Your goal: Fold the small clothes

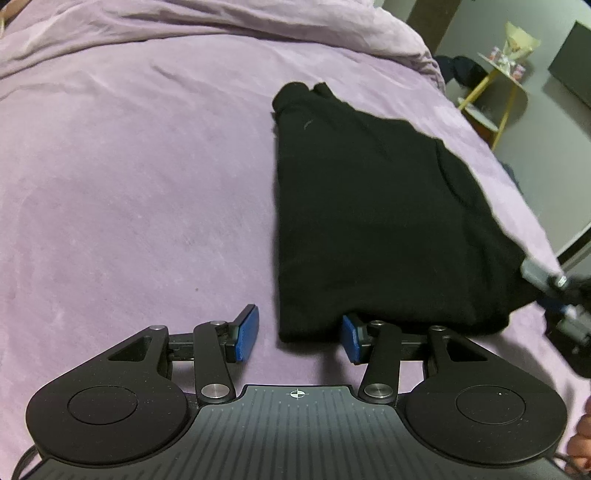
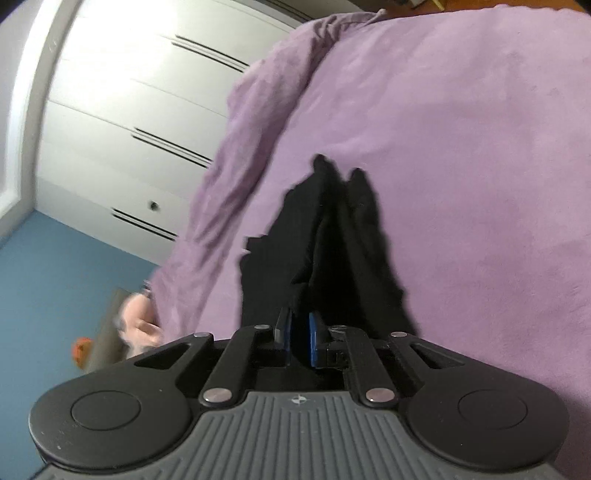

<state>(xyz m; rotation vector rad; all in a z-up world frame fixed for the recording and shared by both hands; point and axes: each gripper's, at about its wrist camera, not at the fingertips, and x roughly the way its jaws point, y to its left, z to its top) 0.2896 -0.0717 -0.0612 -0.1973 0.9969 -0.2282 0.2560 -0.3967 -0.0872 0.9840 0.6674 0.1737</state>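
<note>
A black garment [image 1: 376, 206] lies folded on the purple bedspread [image 1: 129, 166], right of centre in the left wrist view. My left gripper [image 1: 299, 332] is open at the garment's near left corner, its right pad touching the near edge, holding nothing. My right gripper [image 1: 554, 291] shows blurred at the garment's near right corner. In the right wrist view my right gripper [image 2: 299, 336] is shut on the black garment [image 2: 332, 236], which is lifted and bunched into upright folds.
A rumpled fold of the bedspread [image 1: 221, 22] lies at the far side. Beyond the bed's right edge stands a yellow-legged side table [image 1: 502, 77] with small items. White wardrobe doors [image 2: 122, 122] and a blue floor [image 2: 48, 295] lie past the bed.
</note>
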